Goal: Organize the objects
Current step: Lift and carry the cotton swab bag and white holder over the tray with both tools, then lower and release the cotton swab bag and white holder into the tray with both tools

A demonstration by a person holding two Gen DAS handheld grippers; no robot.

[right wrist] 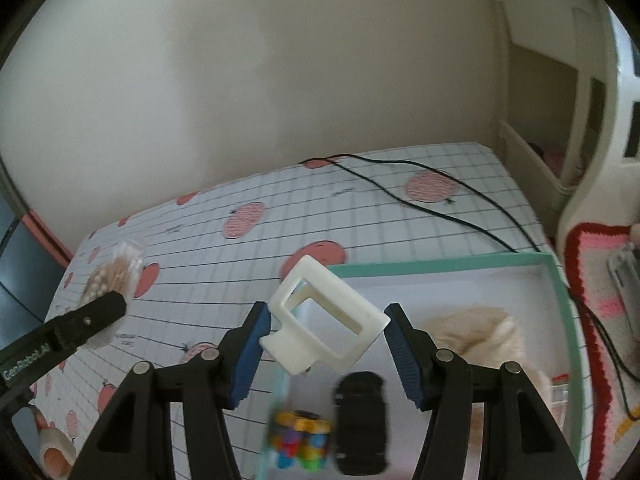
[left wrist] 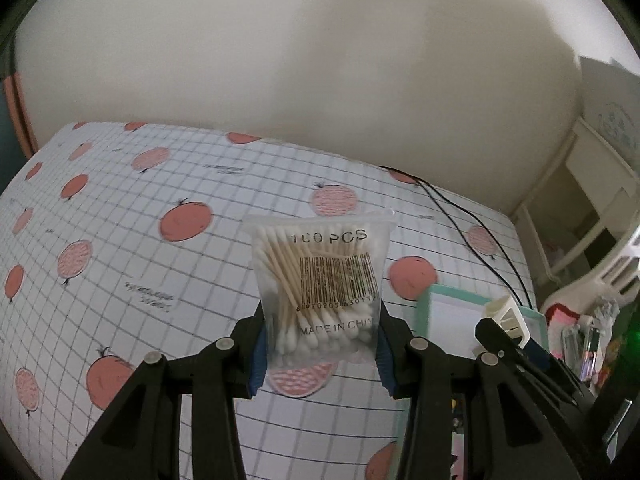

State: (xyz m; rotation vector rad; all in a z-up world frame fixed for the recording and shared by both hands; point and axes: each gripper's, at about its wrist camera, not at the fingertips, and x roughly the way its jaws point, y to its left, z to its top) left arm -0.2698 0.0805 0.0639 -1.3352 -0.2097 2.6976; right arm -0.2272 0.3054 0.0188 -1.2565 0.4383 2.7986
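Note:
My left gripper (left wrist: 320, 356) is shut on a clear bag of cotton swabs (left wrist: 320, 280) printed "100 PCS", held upright above the grid-and-peach tablecloth (left wrist: 140, 248). In the right wrist view that bag (right wrist: 116, 276) and the left gripper's finger (right wrist: 92, 316) show at the left. My right gripper (right wrist: 326, 332) is shut on a white plastic clip (right wrist: 324, 316), tilted, above the near-left corner of a teal-rimmed box (right wrist: 440, 262). The left wrist view shows the clip (left wrist: 506, 312) over the same box (left wrist: 424, 312).
Inside the box lie a beige fluffy item (right wrist: 472, 332), a black object (right wrist: 360, 424) and a blurred multicoloured item (right wrist: 300, 440). A black cable (right wrist: 440, 204) crosses the cloth behind the box. A pink and red crochet mat (right wrist: 596, 276) and white furniture (right wrist: 592, 140) stand at the right.

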